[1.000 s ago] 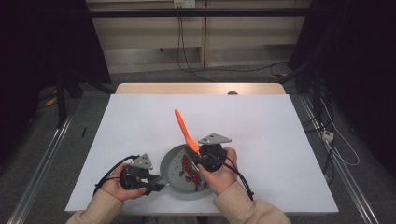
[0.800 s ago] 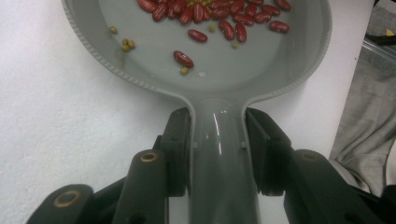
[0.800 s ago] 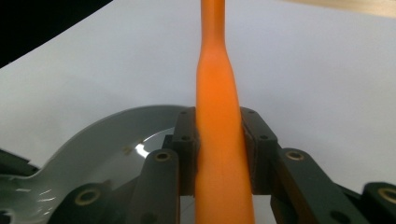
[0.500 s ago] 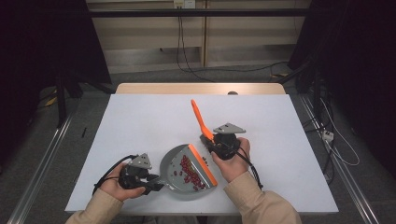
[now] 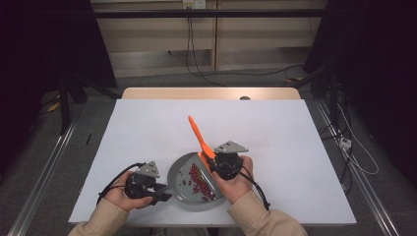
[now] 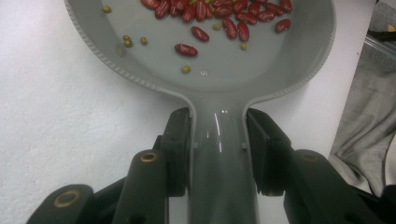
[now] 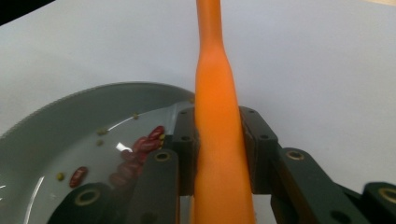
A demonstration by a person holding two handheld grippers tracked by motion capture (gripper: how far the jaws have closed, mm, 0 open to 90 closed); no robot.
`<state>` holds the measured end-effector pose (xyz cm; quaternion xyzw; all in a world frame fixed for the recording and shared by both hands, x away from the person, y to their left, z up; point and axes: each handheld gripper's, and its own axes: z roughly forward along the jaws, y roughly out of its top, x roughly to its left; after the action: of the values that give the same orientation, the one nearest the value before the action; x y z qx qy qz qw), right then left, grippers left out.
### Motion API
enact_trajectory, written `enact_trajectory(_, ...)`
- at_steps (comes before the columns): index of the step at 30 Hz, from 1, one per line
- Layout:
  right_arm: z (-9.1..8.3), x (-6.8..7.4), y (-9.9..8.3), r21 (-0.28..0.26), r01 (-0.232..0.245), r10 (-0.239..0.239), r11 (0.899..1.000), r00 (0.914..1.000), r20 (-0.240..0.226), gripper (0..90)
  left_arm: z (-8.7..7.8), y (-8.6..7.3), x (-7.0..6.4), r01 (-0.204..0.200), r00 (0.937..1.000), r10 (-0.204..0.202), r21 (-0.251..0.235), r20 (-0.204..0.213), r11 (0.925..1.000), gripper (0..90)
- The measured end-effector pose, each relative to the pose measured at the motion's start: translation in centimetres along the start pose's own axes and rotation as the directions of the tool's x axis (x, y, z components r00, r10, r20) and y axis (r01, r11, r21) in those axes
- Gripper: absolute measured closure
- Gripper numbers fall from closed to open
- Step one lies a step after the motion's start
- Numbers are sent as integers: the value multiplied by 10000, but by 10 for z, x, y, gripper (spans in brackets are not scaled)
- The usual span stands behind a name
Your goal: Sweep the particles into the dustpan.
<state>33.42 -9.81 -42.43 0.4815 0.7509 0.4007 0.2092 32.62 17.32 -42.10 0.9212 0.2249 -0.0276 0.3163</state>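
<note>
A grey pan (image 5: 178, 173) lies near the front edge of the white table, holding several red beans (image 5: 197, 181) and a few small yellow-green ones (image 6: 127, 41). My left gripper (image 5: 160, 192) is shut on the pan's handle (image 6: 218, 154), the jaws pressed to both its sides. An orange spatula (image 5: 197, 136) slants up and away from the pan's right rim. My right gripper (image 5: 216, 164) is shut on the spatula (image 7: 219, 154), at the pan's right edge (image 7: 93, 93). Which end of the spatula sits below the jaws is hidden.
The white table (image 5: 295, 137) stretches wide behind and to the right of the pan. A wooden strip (image 5: 211, 93) runs along its far edge. Cables (image 5: 196, 59) lie on the floor beyond. Grey cloth (image 6: 364, 121) hangs past the table edge beside the pan handle.
My right gripper carried the orange spatula right and away from the pan, then back left to its right rim. The pan tilted half a second ago and now lies flat. The left gripper stayed put.
</note>
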Motion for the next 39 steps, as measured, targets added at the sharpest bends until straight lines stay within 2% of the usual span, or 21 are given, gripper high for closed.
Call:
enact_trajectory(1, 0, 3, 0, 15, 237, -237, 9997, 9997, 104, 711, 0, 0, 0, 0, 10000, 0, -4, 0, 10000, 630)
enact_trajectory(6, -3, 5, 3, -163, 52, -52, 9999, 10000, 2, 712, 0, -1, 0, 19, 10000, -19, -36, 39, 10000, 630)
enact_trajectory(12, -10, 8, 9, -460, -191, 159, 9988, 9975, -689, 712, 0, -2, 0, 27, 10000, -27, -14, 16, 10000, 630)
enact_trajectory(14, -13, 7, 13, -606, -32, 0, 9982, 9986, -529, 712, 0, -1, 0, 41, 10000, -41, -44, 9, 10000, 630)
enact_trajectory(19, -14, -17, 18, -799, -192, 196, 9966, 9998, 37, 711, -1, -1, -1, 88, 10000, -88, -85, -1, 9999, 630)
enact_trajectory(23, -5, -31, 8, -637, 69, -17, 9979, 9967, 812, 712, -2, 0, -1, 76, 10000, -76, -76, 12, 9999, 630)
enact_trajectory(24, -2, -32, 4, -511, 246, -191, 9984, 9943, 1051, 712, -3, 1, 0, 90, 10000, -90, -94, 12, 9999, 630)
enact_trajectory(25, 1, -33, -1, -475, 244, -191, 9986, 9938, 1094, 712, -3, 1, 0, 157, 9999, -156, -145, 9, 9998, 630)
enact_trajectory(26, 1, -32, -5, -829, 173, -91, 9964, 9951, 980, 712, -5, 2, 1, 46, 10000, -45, -78, 8, 10000, 629)
enact_trajectory(28, 0, -25, -5, -674, -186, 227, 9976, 9979, 610, 711, -4, 2, 0, 159, 9999, -158, -146, 10, 9998, 629)
enact_trajectory(29, 0, -18, -5, -624, -68, 103, 9980, 9984, 557, 711, -4, 3, 1, 91, 10000, -91, -60, 6, 9999, 629)
enact_trajectory(32, -1, -4, -6, -608, -148, 155, 9980, 9998, 115, 711, -3, 3, 1, 108, 9999, -108, 27, -12, 9999, 630)
enact_trajectory(33, -1, -1, -5, -632, -472, 457, 9969, 9986, -248, 710, -2, 2, 1, 175, 9998, -175, 17, -11, 9998, 630)
enact_trajectory(35, -5, 4, -2, -850, -314, 288, 9959, 9991, -321, 712, -1, 1, 2, 132, 9999, -133, 68, 9, 9999, 630)
enact_trajectory(37, -6, 6, 3, -936, -504, 437, 9943, 9964, -723, 712, -1, 1, 2, 108, 9999, -108, 16, 17, 9999, 630)
enact_trajectory(39, -9, 6, 6, -1025, -169, 118, 9946, 9987, -505, 712, -1, 0, 2, 96, 10000, -96, 4, 18, 10000, 629)
